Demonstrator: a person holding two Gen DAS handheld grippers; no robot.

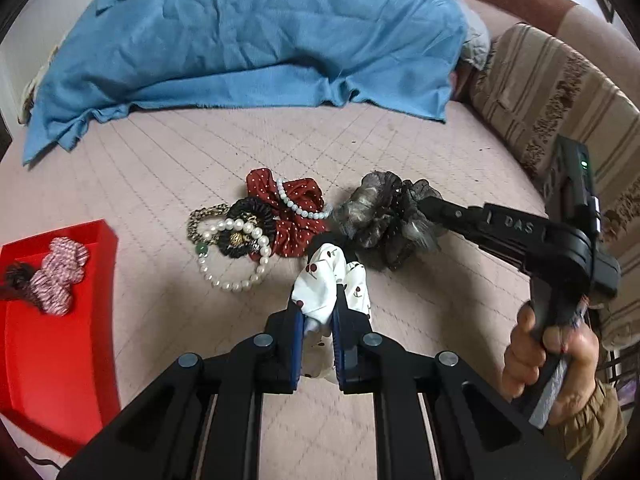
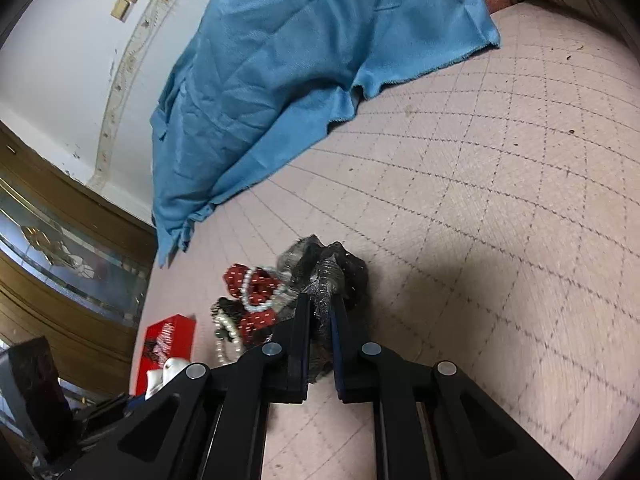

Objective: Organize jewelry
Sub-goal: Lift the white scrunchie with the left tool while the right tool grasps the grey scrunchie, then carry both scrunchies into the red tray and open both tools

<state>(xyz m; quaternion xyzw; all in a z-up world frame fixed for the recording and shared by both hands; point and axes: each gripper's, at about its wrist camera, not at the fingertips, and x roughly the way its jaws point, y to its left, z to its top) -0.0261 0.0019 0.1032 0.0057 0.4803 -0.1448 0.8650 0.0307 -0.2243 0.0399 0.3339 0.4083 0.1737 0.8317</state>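
My left gripper is shut on a white cherry-print scrunchie, held above the pink quilted bed. My right gripper is shut on a grey sheer scrunchie; the scrunchie also shows in the left wrist view, to the right of the pile, with the right gripper on it. On the bed lie a red dotted scrunchie, a black scrunchie, a large pearl bracelet, a small pearl bracelet and a gold chain. A red tray at the left holds a pink striped scrunchie.
A blue blanket lies across the back of the bed. A striped brown cushion stands at the right. A dark scrunchie sits in the tray's far corner. In the right wrist view a wooden cabinet stands left of the bed.
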